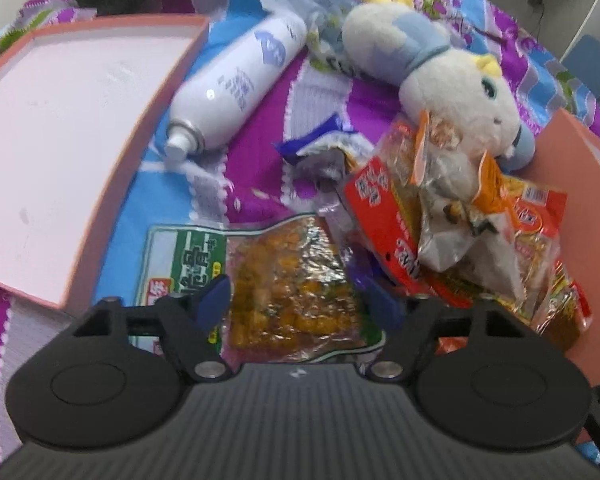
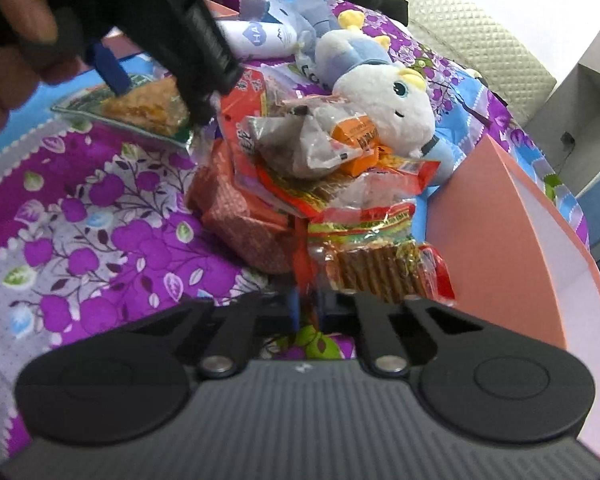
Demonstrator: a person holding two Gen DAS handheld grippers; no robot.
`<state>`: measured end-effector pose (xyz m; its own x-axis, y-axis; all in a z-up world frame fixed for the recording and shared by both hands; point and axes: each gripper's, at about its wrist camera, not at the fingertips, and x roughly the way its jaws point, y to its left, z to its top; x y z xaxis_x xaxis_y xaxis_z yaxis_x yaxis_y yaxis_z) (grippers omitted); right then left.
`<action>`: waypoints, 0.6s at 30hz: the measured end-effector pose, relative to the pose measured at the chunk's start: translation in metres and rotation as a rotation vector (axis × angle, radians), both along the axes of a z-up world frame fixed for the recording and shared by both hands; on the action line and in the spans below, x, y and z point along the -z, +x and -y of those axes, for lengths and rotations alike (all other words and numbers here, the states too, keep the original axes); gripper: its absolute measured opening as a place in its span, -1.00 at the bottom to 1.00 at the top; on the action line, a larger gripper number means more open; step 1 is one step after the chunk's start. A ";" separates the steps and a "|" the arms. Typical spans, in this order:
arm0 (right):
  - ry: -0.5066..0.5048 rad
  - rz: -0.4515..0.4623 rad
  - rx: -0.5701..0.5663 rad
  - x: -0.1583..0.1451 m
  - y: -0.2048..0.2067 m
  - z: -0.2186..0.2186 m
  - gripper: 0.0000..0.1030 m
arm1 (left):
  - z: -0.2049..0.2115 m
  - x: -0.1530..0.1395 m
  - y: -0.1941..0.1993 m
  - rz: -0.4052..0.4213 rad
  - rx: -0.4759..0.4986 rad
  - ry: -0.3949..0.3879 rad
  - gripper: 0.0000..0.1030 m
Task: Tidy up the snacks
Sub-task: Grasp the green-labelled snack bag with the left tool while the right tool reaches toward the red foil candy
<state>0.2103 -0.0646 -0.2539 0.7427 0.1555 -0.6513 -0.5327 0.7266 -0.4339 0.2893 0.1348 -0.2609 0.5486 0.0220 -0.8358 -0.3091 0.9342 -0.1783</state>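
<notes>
A green-labelled packet (image 1: pixel 292 288) of orange-brown snack lies flat on the bedspread. My left gripper (image 1: pixel 298 300) stands over it, open, with its blue fingertips straddling the packet's clear half. The right wrist view shows the same packet (image 2: pixel 140 108) at the upper left, with one blue finger (image 2: pixel 112 68) resting on it. Beside it a pile of red and orange snack packets (image 1: pixel 460 220) is heaped. My right gripper (image 2: pixel 310 308) is at the near end of the pile (image 2: pixel 320 168), shut on the edge of a red packet (image 2: pixel 380 264) of brown sticks.
An open pink box (image 1: pixel 60 120) lies left of the snacks; a second pink box (image 2: pixel 520 240) stands right of the pile. Behind are a white spray can (image 1: pixel 236 84), a white and blue plush toy (image 1: pixel 440 72) and a crumpled clear bag (image 2: pixel 296 4). A hand (image 2: pixel 16 40) holds the left gripper.
</notes>
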 end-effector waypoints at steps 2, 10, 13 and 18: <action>0.006 -0.003 0.001 -0.003 -0.002 0.001 -0.92 | 0.001 0.002 0.000 0.008 0.004 0.007 0.47; 0.031 -0.013 -0.003 -0.015 -0.017 0.008 -0.95 | 0.002 -0.007 -0.013 0.005 0.026 0.005 0.27; 0.051 -0.018 -0.006 -0.022 -0.027 0.011 -0.95 | 0.004 -0.014 -0.027 0.002 0.034 0.004 0.24; 0.072 -0.016 -0.022 -0.031 -0.050 0.015 -0.95 | 0.014 -0.030 -0.059 0.012 0.065 0.026 0.24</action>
<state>0.1598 -0.0797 -0.2226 0.7281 0.2189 -0.6496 -0.5554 0.7438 -0.3719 0.2302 0.1213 -0.2311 0.5598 0.0083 -0.8286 -0.2460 0.9565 -0.1566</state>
